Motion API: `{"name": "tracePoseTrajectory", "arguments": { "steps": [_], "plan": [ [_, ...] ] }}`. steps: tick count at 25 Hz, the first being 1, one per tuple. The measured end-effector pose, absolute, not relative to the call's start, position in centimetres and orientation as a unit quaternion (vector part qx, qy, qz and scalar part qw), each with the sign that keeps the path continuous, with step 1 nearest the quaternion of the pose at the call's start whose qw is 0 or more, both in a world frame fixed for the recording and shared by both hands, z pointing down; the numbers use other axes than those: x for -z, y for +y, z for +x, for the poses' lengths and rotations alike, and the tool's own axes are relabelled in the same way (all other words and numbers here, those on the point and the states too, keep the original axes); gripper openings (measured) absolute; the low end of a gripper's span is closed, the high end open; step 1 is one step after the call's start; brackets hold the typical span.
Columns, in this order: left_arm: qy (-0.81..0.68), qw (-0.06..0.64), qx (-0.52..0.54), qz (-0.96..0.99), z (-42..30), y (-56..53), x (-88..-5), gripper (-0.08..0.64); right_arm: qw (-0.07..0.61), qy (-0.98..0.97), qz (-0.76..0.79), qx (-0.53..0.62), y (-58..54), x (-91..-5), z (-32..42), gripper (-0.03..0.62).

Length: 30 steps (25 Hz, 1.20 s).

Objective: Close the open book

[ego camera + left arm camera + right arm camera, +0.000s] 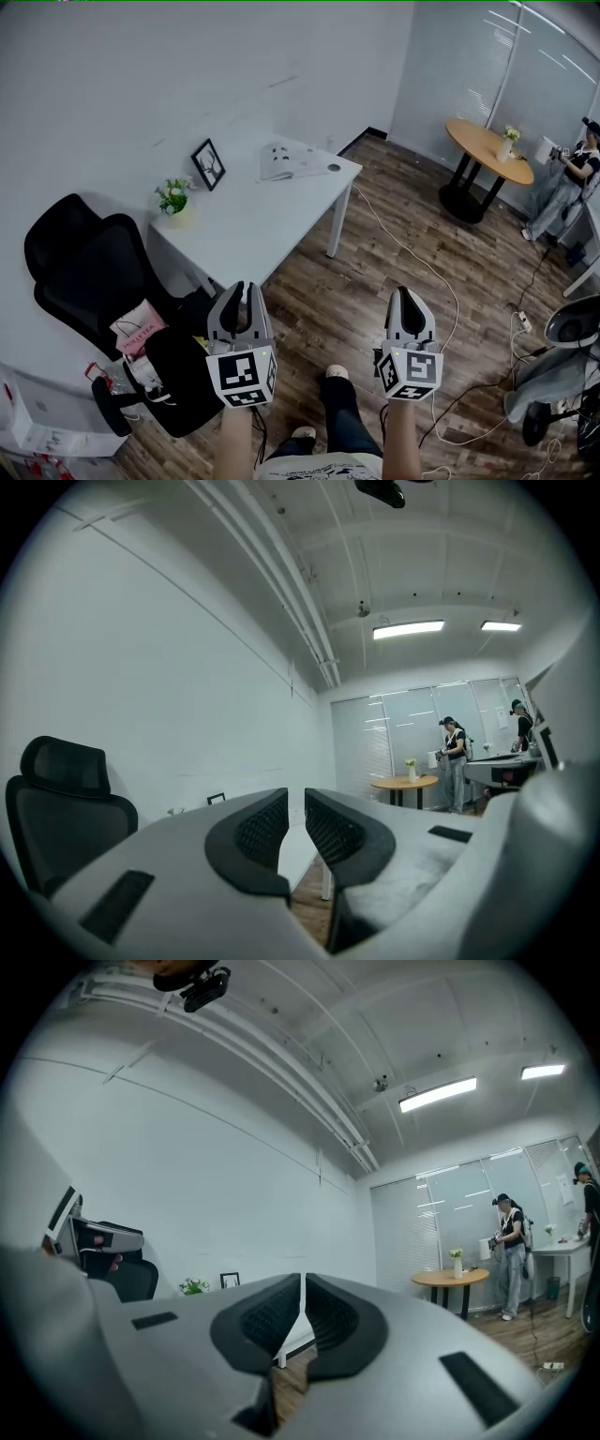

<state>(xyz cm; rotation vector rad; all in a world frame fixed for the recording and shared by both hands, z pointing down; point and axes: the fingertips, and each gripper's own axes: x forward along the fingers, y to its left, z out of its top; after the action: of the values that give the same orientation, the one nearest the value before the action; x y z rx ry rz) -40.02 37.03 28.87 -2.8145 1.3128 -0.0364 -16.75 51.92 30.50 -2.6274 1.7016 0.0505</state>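
Jaws together, empty, on left gripper point(243, 289) and right gripper point(410, 294); chair point(89, 272) beside table point(253, 217) bearing open book point(289, 161).

On the white table point(248, 225), an open book point(286, 161) is seen at one o'clock, a picture frame point(208, 164) at eleven, flowers point(173, 195) at nine.

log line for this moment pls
book: open on desk, untouched | left gripper: jaws shut, empty | right gripper: jaws shut, empty | both short of desk

The book point(292, 161) at 12 o'clock is too small to read, and the person point(574, 180) at 3 o'clock and the white box point(21, 412) at 8 o'clock are cut off by the edges.
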Motion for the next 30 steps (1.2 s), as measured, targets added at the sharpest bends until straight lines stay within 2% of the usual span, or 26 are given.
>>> {"name": "tracePoseTrajectory", "arguments": {
  "steps": [4, 6, 7, 22, 30],
  "plan": [
    [0.417, 0.020, 0.015, -0.908, -37.5, 35.4, -29.5, 0.051, 0.007, 0.550, -0.835, -0.015, 49.7, -30.9, -14.9, 0.031],
    [0.416, 0.018, 0.017, -0.909, -36.0, 34.2, -29.9, 0.129, 0.007, 0.554, -0.832, -0.014, 48.2, -31.2, -13.4, 0.031],
    [0.417, 0.018, 0.017, -0.909, -35.2, 33.5, -30.0, 0.135, 0.008, 0.556, -0.831, -0.014, 47.3, -31.4, -12.6, 0.031],
    [0.471, 0.021, 0.006, -0.882, -20.3, 20.5, -28.3, 0.141, 0.017, 0.596, -0.802, -0.031, 32.3, -29.0, 4.1, 0.031],
    [0.493, 0.016, 0.006, -0.870, -15.5, 15.7, -28.5, 0.141, 0.021, 0.607, -0.794, -0.029, 26.9, -29.0, 10.3, 0.031]
  ]
}}
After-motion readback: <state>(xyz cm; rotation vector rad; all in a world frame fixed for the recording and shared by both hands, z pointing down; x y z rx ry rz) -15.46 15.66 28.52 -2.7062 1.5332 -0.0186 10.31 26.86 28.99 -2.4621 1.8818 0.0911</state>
